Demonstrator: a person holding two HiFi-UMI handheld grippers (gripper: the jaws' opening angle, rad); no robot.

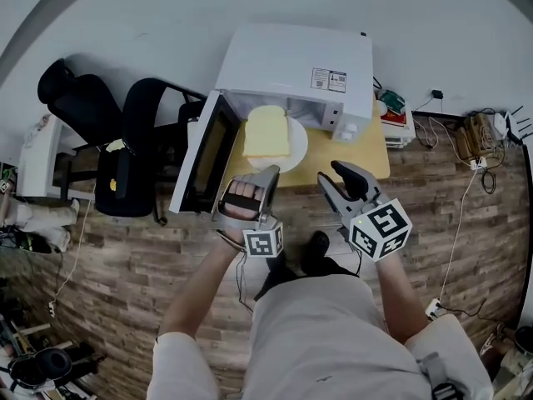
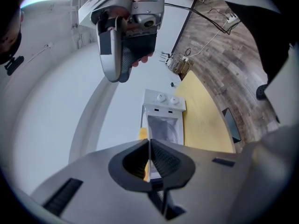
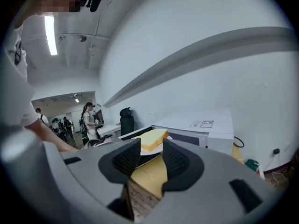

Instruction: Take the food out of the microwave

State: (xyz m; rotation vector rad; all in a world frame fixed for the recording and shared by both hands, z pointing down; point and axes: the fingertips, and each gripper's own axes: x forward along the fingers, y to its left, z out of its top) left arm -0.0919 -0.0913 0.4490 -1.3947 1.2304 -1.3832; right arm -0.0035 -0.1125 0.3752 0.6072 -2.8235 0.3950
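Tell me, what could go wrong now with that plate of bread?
The left gripper pinches the plate by its rim only, so it might tip and the bread slide off. The right gripper is open and gives no support. The open microwave door stands close beside the left gripper; a bump seems possible.

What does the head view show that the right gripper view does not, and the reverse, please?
Only the head view: the marker cubes on the left gripper and right gripper. Only the right gripper view: people in a far room, and a ceiling light. Both: the bread on its plate, the white microwave, the yellow table.
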